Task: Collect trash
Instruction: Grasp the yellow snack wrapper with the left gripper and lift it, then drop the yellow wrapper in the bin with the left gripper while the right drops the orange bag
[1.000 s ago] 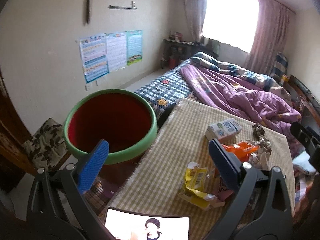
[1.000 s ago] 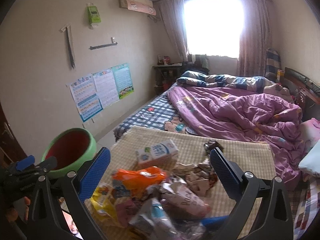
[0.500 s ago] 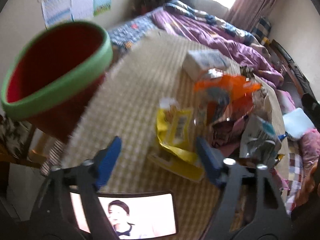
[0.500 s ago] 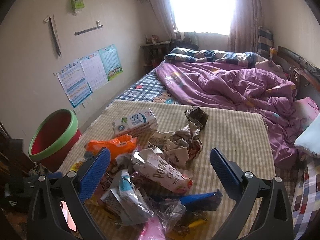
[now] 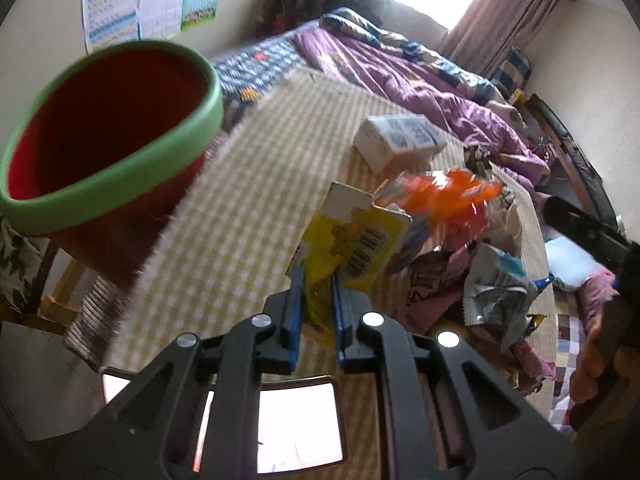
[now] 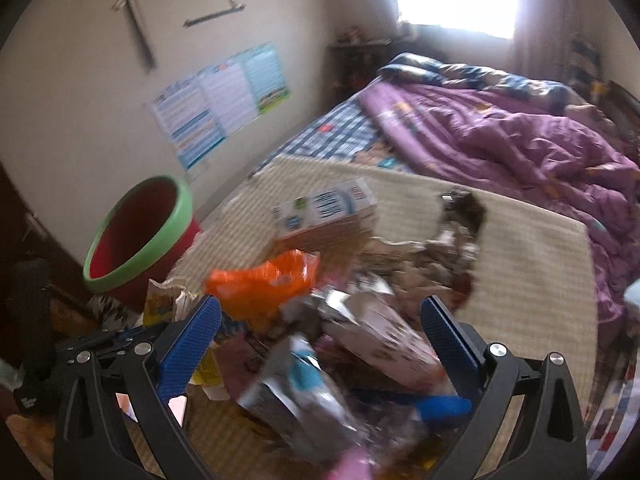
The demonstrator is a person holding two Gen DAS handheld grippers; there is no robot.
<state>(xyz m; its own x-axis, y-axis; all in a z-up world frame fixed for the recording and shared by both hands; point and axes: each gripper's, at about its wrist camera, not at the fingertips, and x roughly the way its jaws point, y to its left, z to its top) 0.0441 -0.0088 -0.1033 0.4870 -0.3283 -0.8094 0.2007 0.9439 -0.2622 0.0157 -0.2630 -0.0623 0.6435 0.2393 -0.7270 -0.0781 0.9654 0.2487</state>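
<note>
Since half a second ago the left gripper (image 5: 316, 280) has closed on the yellow wrapper (image 5: 352, 240) and lifted it off the cloth; the pads were spread around it then. Right gripper (image 6: 320, 332): jaws wide, holding nothing, hanging over the pile.

Near to far:
- phone (image 5: 296, 428), screen lit, at the table's near edge, under the left gripper
- trash pile (image 6: 340, 340) toward the near right edge: silver bag, pink-printed bag, orange wrapper (image 5: 448, 200), brown scraps behind
- milk carton (image 5: 400, 140) further back, mid-table
- bin (image 5: 104, 136), red with green rim, off the table's left edge, looks empty
- bed behind

Progress, my read: first piece in hand, nothing binned yet. Left: carry wrapper over the rim, release, then clear the whole pile.
</note>
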